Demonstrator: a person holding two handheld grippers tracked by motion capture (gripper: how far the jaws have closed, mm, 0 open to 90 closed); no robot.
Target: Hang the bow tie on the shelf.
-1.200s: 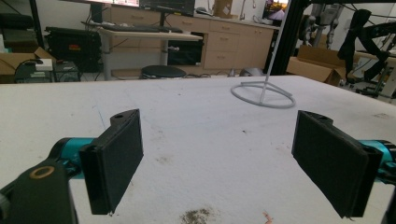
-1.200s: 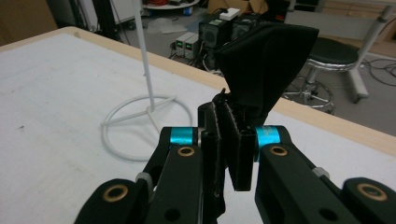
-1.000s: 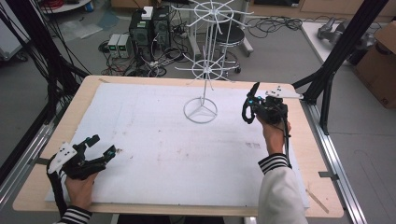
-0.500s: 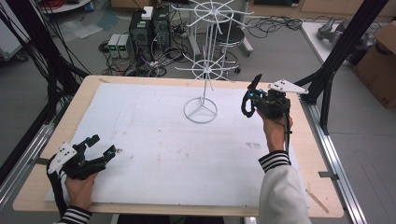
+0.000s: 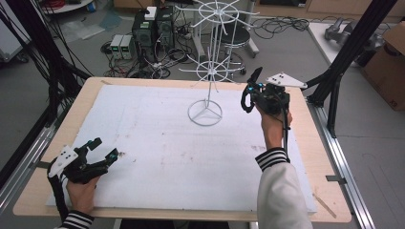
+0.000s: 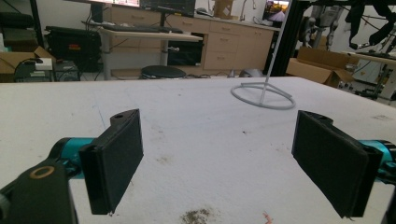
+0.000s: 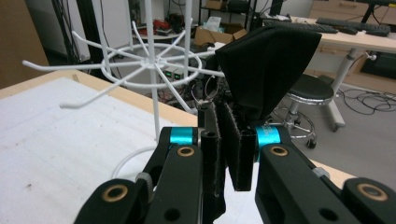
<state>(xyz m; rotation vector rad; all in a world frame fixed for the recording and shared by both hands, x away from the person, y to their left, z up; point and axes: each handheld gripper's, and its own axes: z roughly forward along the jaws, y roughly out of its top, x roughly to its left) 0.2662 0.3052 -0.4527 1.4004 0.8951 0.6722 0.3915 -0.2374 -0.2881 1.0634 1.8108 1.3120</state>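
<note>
The right gripper [image 7: 229,154] clamps a floppy black cloth [image 7: 266,65] at frame centre, beside a white wire rack [image 7: 149,70]. Lower left, the left gripper [image 5: 98,152] gapes empty, its felt-like pads [image 6: 116,158] apart.

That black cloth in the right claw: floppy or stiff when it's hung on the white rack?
Probably floppy: the black cloth fans out in soft folds above the shut right claw. Likely light, since a narrow pinch holds it up. It could drape over a prong of the white wire rack rather than keep its shape.
</note>
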